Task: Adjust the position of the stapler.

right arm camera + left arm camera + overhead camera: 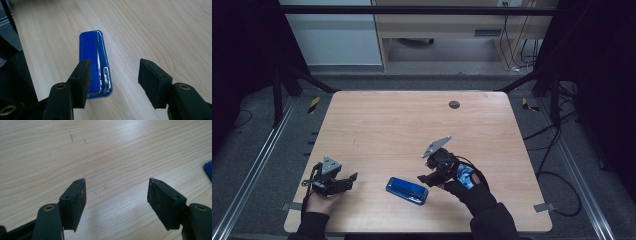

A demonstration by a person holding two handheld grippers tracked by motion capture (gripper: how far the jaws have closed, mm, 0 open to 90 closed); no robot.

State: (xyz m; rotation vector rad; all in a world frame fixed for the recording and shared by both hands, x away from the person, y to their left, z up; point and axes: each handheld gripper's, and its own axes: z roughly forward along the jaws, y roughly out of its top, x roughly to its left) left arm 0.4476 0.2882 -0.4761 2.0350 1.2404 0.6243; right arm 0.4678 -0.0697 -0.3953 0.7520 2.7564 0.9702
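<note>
A shiny blue oblong case (407, 190) with a chrome clasp lies flat on the wooden table (412, 125) near its front edge. My right gripper (426, 179) hovers just right of it, held by a gloved hand, jaws open and pointing at the case. In the right gripper view the case (93, 60) lies ahead and partly behind the left pad, with nothing between the pads (155, 82). My left gripper (349, 181) rests low at the front left, open, pointing right toward the case. In the left gripper view its pads (75, 202) frame bare wood, with a blue corner of the case (208, 168) at the right edge.
A small dark round grommet (454, 104) sits near the table's far edge. Black frame posts and cables (557, 135) flank the table on the floor. A wooden desk (447, 25) stands beyond.
</note>
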